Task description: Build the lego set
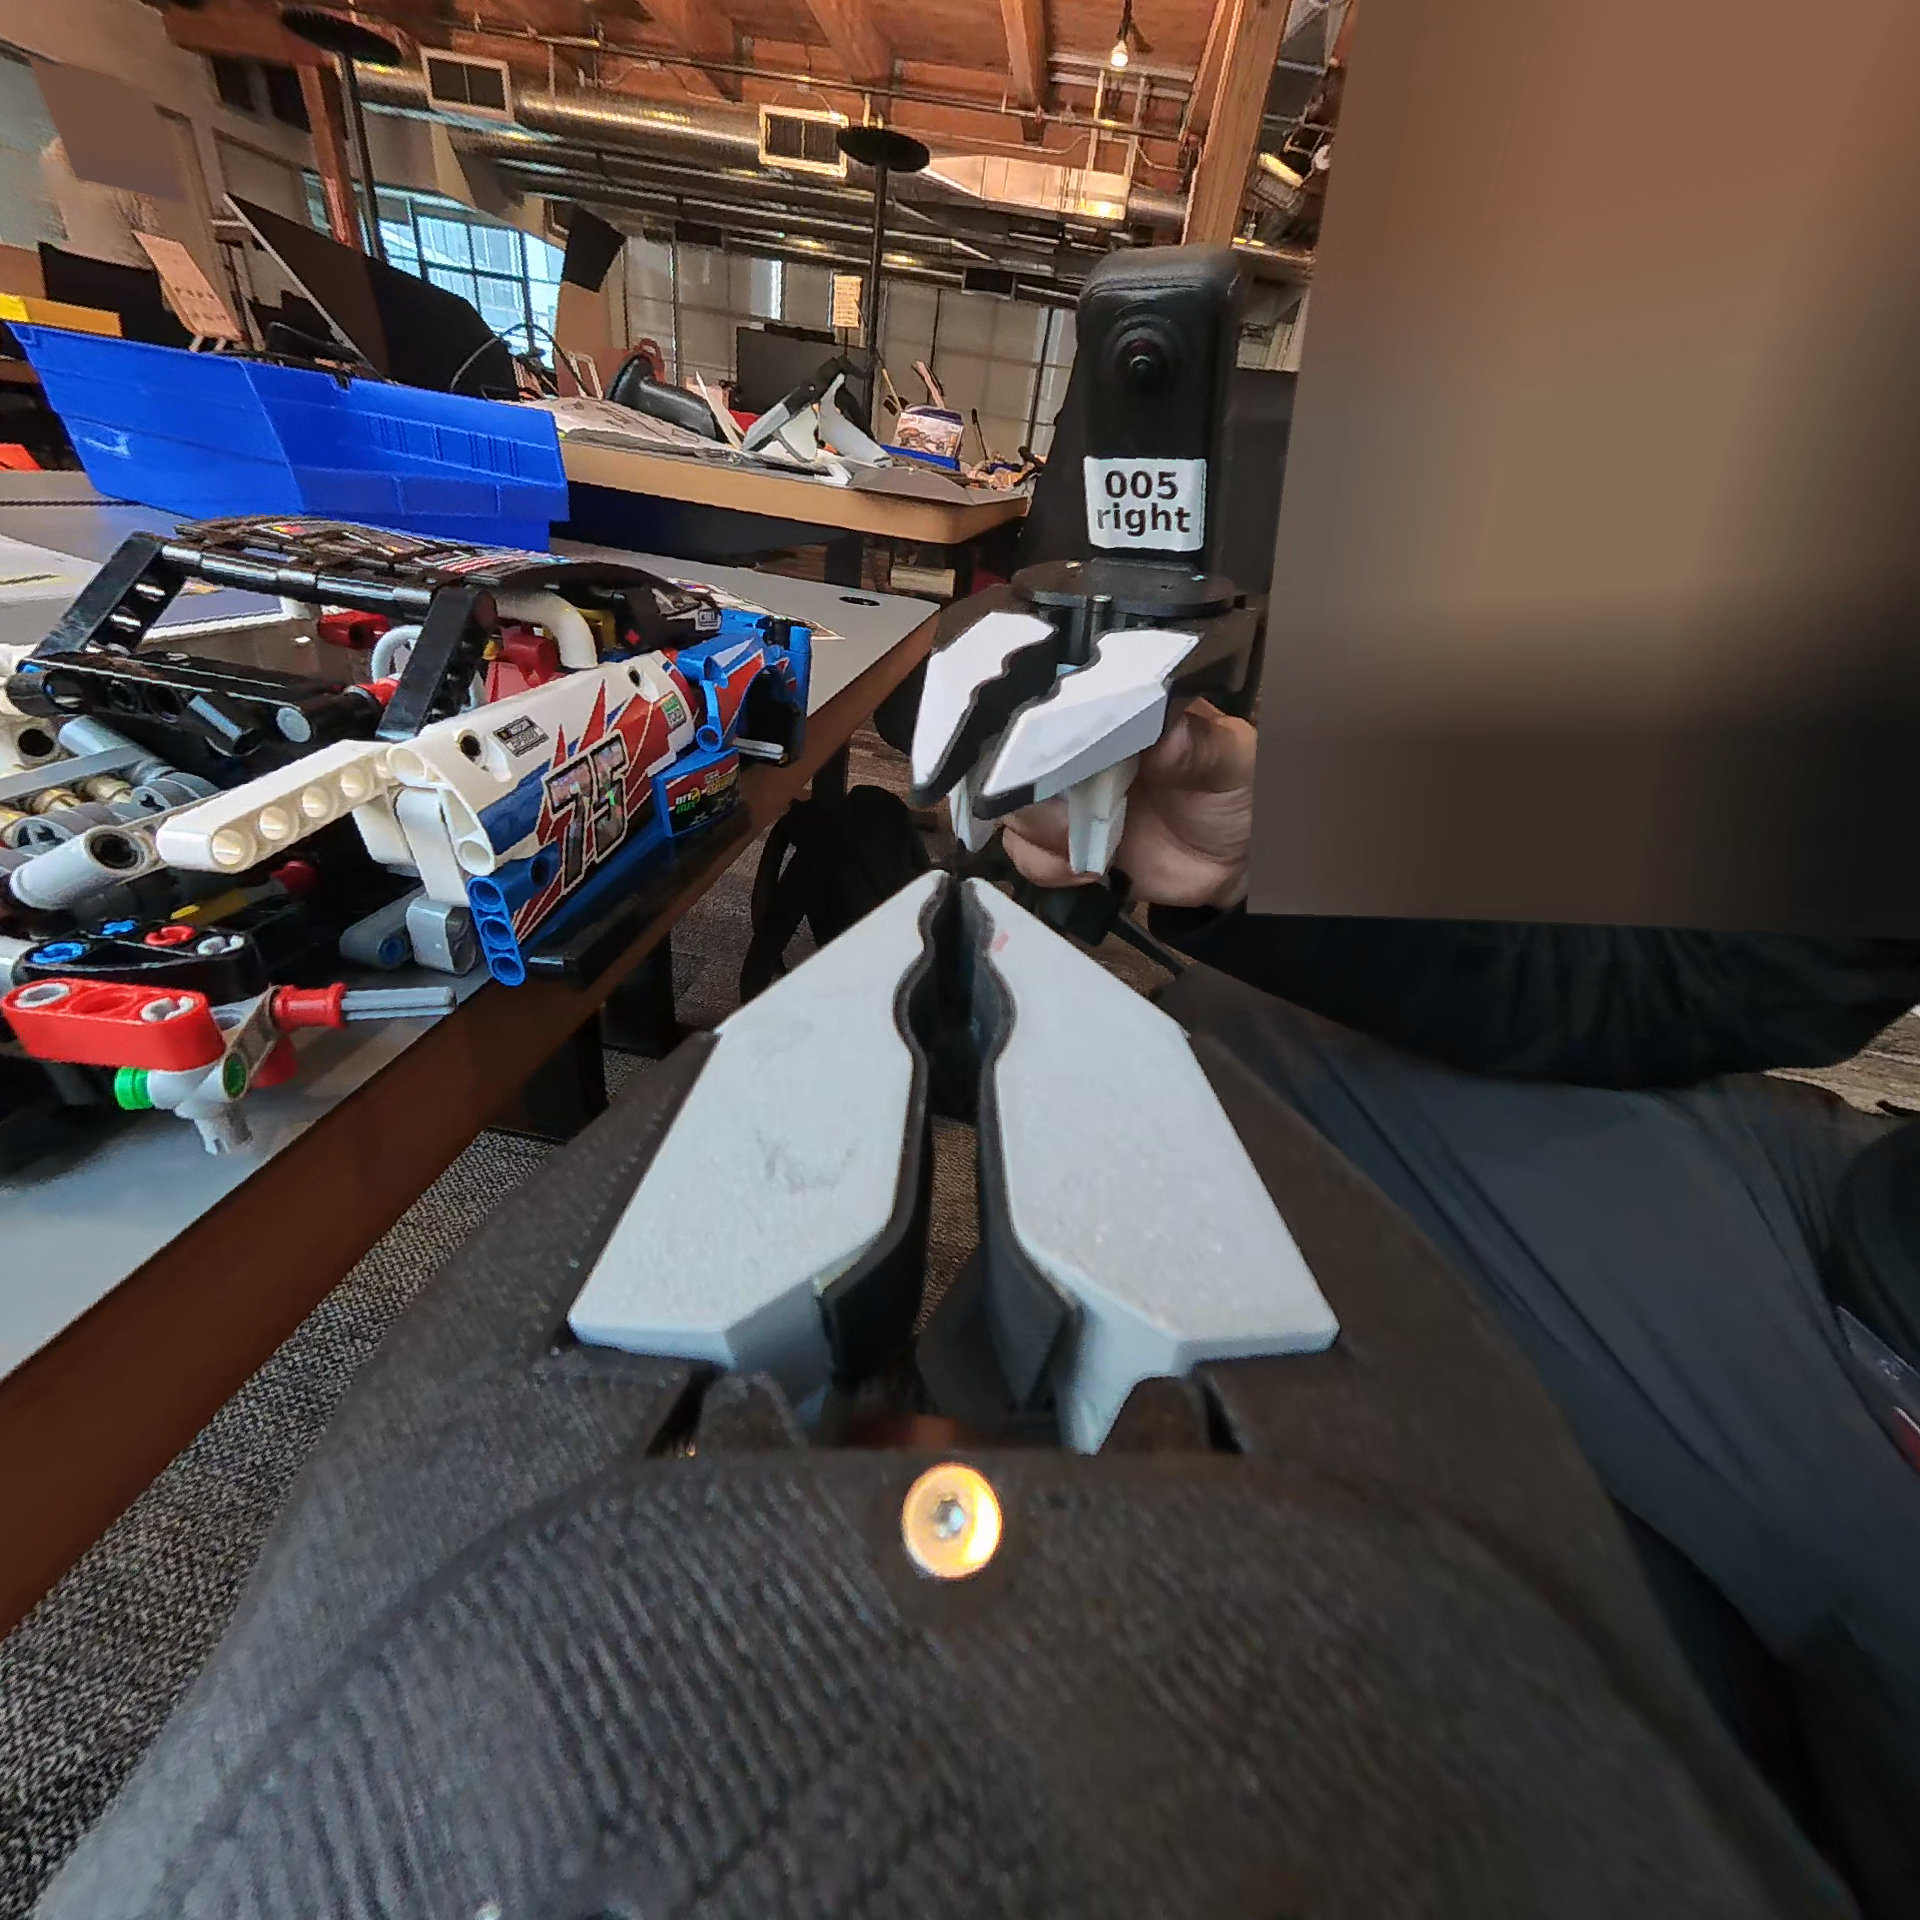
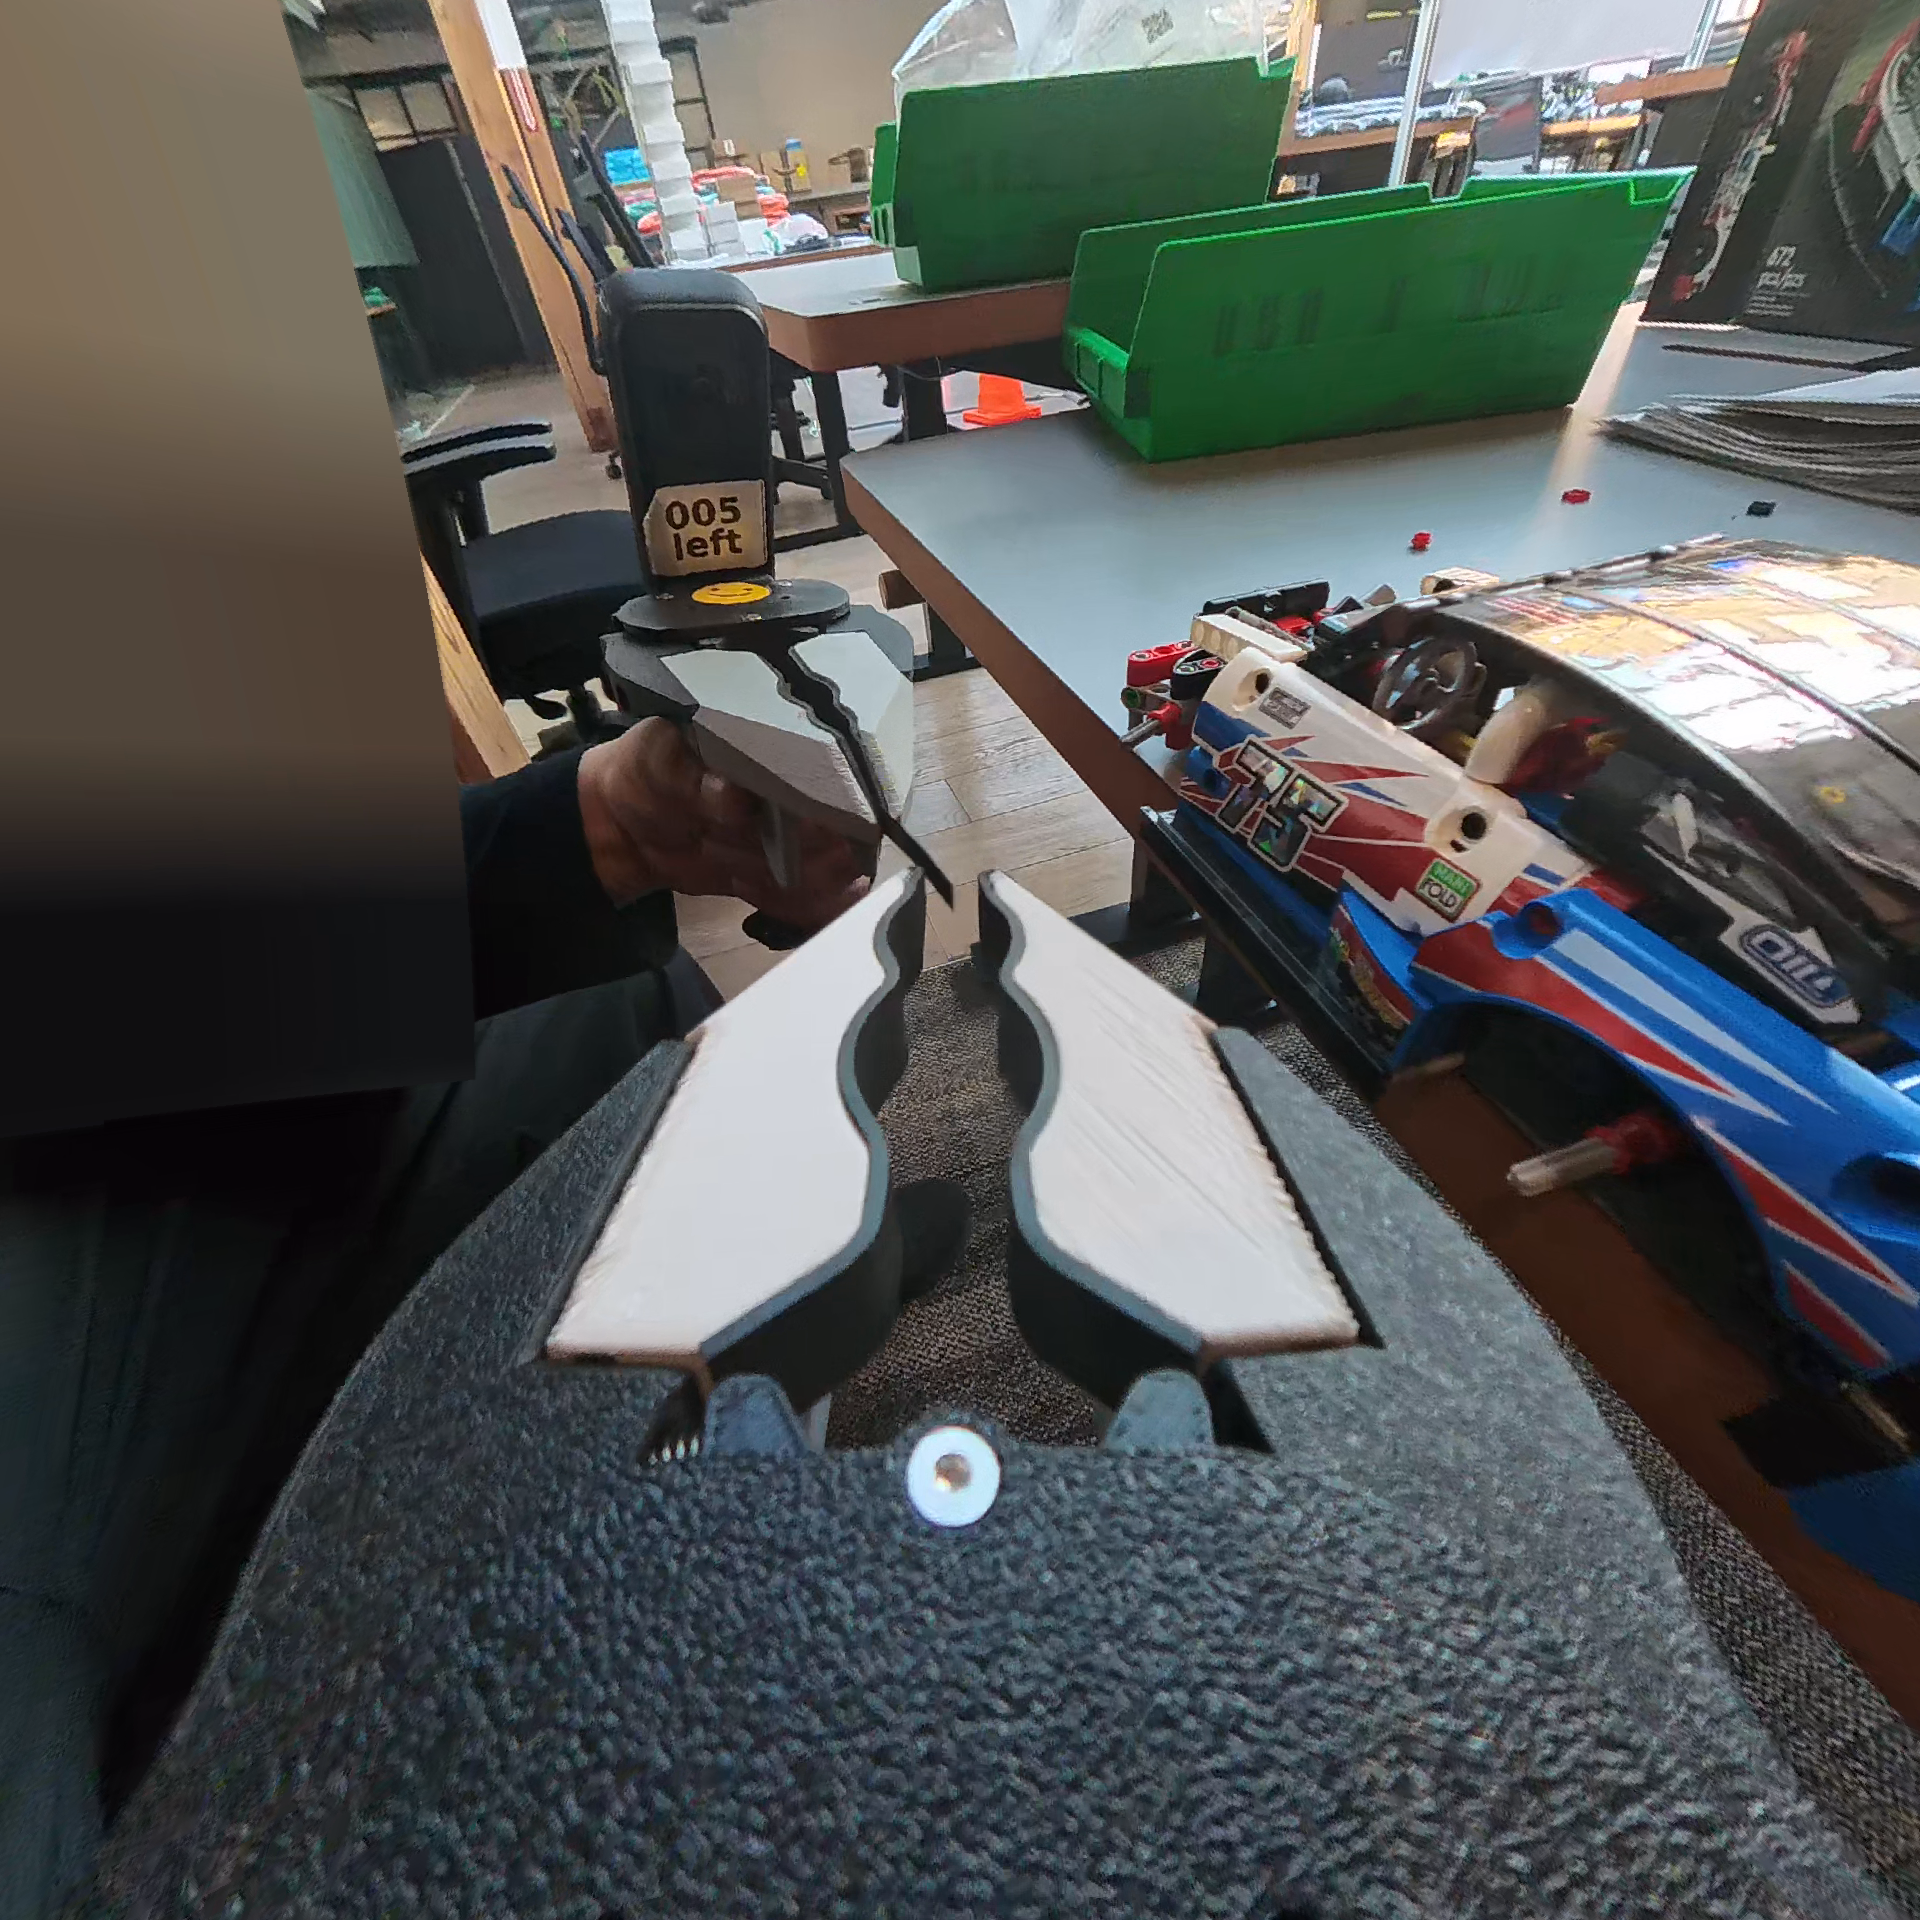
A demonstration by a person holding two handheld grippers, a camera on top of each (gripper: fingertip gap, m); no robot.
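A partly built lego race car (image 1: 488, 769), blue, white and red with a black roof, sits at the near edge of the grey table (image 1: 125, 1216). It also shows at the right of the right wrist view (image 2: 1558, 862). Both grippers are held off the table, over the person's lap, pointing at each other with tips almost meeting. My left gripper (image 1: 951, 888) is shut and empty; it also shows in the right wrist view (image 2: 914, 862). My right gripper (image 2: 951, 899) is slightly open and empty; it also shows in the left wrist view (image 1: 966, 821).
Loose red, black and grey lego parts (image 1: 104, 1023) lie by the car's end. Small red pieces (image 2: 1420, 539) dot the table. Green bins (image 2: 1351, 312), a blue bin (image 1: 312, 436), a stack of booklets (image 2: 1787, 436) and a dark box (image 2: 1818, 156) stand behind. An office chair (image 2: 499, 561) is nearby. Both grippers' tips are close together, under 4 cm apart.
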